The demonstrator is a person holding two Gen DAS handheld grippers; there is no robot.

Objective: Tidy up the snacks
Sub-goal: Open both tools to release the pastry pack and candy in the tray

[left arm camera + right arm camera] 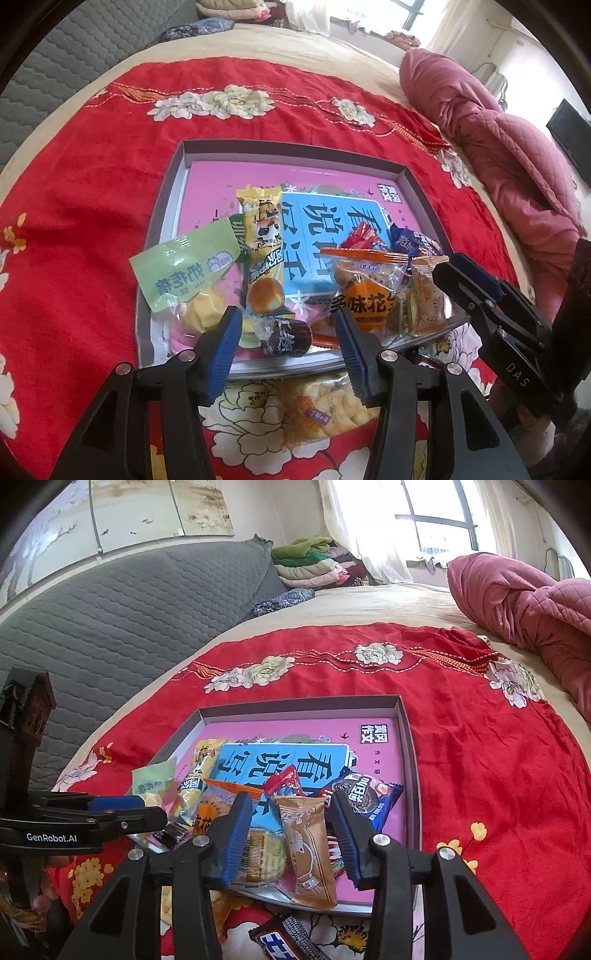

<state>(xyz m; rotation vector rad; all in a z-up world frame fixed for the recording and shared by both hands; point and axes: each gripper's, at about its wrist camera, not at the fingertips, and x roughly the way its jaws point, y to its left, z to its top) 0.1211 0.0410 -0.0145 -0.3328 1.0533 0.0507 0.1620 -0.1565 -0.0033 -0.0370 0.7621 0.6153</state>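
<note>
The snacks are lying heaped in the near half of a shallow grey tray [402, 173] that is sitting on a red flowered blanket [92, 192]. The left gripper [288, 332] is hanging over the tray's near edge with its jaws parted and nothing pressed between the pads; a small brown wrapped sweet [286, 338] is showing in the gap, apart from both pads. Beside it a green packet [184, 266] is jutting over the tray's left rim, with a yellow packet [264, 243] next to it and an orange peanut bag [364, 295] to the right. The right gripper [291, 836] is also standing released, its pads flanking a tan packet [308, 853] that is poking over the tray's front rim without visibly touching it; whether they are brushing it is hard to say. A blue cookie packet [369, 794] is lying partly behind the right finger. Two snacks are lying outside the tray, both cut off: a clear puff bag [325, 410] half hidden under the left gripper, and a dark bar [291, 941] clipped by the bottom edge of the right view.
</note>
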